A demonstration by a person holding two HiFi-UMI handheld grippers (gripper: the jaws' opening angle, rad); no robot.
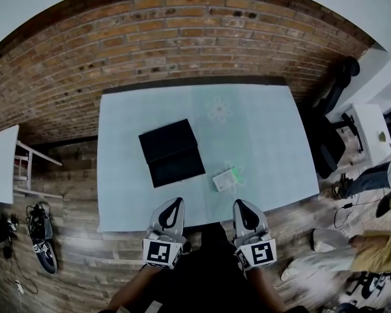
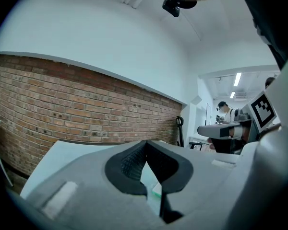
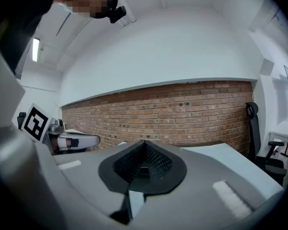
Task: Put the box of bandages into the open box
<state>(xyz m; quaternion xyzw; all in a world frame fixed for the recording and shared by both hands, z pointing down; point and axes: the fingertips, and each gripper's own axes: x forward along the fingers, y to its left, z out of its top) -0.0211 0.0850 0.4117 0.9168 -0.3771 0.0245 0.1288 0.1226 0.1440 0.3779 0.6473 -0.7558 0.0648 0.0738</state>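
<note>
Nothing is picked up yet, so the step in hand is the approach. The bandages (image 1: 226, 178) lie flat on the table (image 1: 267, 142), to the right of the open box (image 1: 176, 165) and slightly nearer the person, close to it but not touching.

The left gripper (image 1: 176, 203) hovers at the table's near edge, just on the person's side of the open box. The right gripper (image 1: 242, 204) is further right of the open box and, by my reading, the better placed to reach the bandages. Both point across the table, almost level.

In the left gripper view the pads (image 2: 129, 164) meet at their tips with nothing between them. In the right gripper view the pads (image 3: 156, 163) are likewise pressed together and empty.

The next move probably calls for one gripper to spread its jaws, tip down over the bandages and close across the carton's narrow sides. It would then carry the carton left to the open box.

The bandages look like a small, flat carton, white with green print, lying askew to the table edge. It seems light and stiff enough to pinch, though being so low it may slide on the cloth if nudged.

The open box is black and shows two dark panels. I cannot tell which one is the lid.
</note>
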